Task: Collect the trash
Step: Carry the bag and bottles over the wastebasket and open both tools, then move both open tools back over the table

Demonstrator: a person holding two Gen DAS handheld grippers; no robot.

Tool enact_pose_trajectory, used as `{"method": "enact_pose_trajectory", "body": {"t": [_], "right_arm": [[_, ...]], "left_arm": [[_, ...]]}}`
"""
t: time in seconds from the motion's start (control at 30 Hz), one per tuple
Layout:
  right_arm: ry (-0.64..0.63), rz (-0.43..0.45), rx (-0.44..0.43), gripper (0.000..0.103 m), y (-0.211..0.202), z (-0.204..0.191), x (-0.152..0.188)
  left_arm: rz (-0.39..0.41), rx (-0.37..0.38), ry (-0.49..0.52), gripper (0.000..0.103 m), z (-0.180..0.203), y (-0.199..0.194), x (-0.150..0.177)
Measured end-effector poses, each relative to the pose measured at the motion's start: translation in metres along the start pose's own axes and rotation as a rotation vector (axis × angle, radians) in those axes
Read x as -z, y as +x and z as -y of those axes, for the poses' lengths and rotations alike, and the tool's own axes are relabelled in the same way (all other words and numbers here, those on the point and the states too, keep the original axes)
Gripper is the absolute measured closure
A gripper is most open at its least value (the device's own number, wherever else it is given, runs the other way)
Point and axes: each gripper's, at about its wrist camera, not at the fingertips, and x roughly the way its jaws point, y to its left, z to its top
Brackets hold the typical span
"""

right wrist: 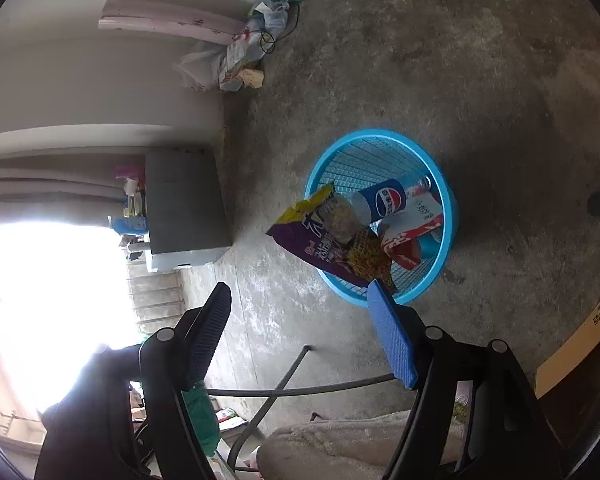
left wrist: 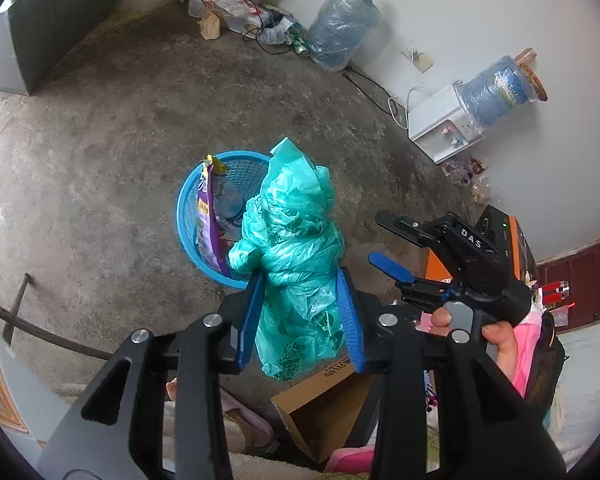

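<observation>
Bare, stained concrete floor runs out to white walls, and on it stands a blue plastic mesh basket that serves as the bin.

The task's thing at this moment is a crumpled teal plastic bag. It sits between the blue pads of the left gripper, which are pressed onto its lower half, while its puffed top stands up in front of the basket's near rim. I judge it very light and entirely soft: thin film that gives under any squeeze, slick, and apt to slide or unfurl if held by one loose fold. A grip across the bunched, knotted middle looks safest, where the layers are thick. Nothing about it is fragile.

Inside the basket lie a purple and yellow snack bag leaning over the rim, a Pepsi bottle and a red and white paper wrapper. All look light; the bottle is the only stiff, round piece.

The right gripper hangs near the basket with its pads spread wide and nothing between them. In the left wrist view a hand grips its handle.

Farther out, a cardboard box lies beside the person, a grey cabinet stands by the bright doorway, a water dispenser and a loose water jug line the wall, and more litter is heaped in the corner.
</observation>
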Motion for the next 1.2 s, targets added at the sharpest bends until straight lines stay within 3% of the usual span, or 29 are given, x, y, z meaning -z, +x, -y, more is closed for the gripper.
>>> {"method": "enact_pose_trajectory", "body": {"t": [0.1,0.17,0.2,0.27,0.37,0.7,0.83,0.97,1.2], "right_arm": [[-0.027,0.035,0.003,0.034,-0.011,-0.004,-0.002],[-0.039,0.045,0.01,0.034,-0.014,-0.005,-0.005],[-0.041,0.047,0.013,0.034,-0.015,-0.004,-0.005],[-0.052,0.05,0.019,0.034,-0.017,-0.004,-0.006],[-0.07,0.058,0.036,0.034,-0.017,-0.005,-0.004],[-0.162,0.049,0.062,0.034,-0.012,-0.022,0.009],[-0.293,0.048,0.096,0.034,-0.009,-0.049,0.028],[-0.459,0.027,0.132,0.031,0.001,-0.083,0.057],[-0.738,-0.103,0.083,0.031,0.022,-0.141,0.126]], "left_arm": [[-0.015,-0.042,0.023,0.065,0.016,0.025,-0.014],[0.001,-0.076,0.056,0.036,0.023,0.039,-0.024],[0.019,-0.108,0.057,0.034,0.025,0.043,-0.026],[0.042,-0.114,0.048,0.034,0.03,0.043,-0.027],[0.076,-0.058,0.047,0.034,0.034,0.024,-0.02],[0.266,-0.068,0.015,0.034,0.004,-0.08,0.02],[0.377,-0.146,-0.023,0.034,-0.023,-0.136,0.058],[0.469,-0.287,-0.102,0.032,-0.056,-0.182,0.102],[0.574,-0.471,-0.303,0.031,-0.114,-0.246,0.18]]}}
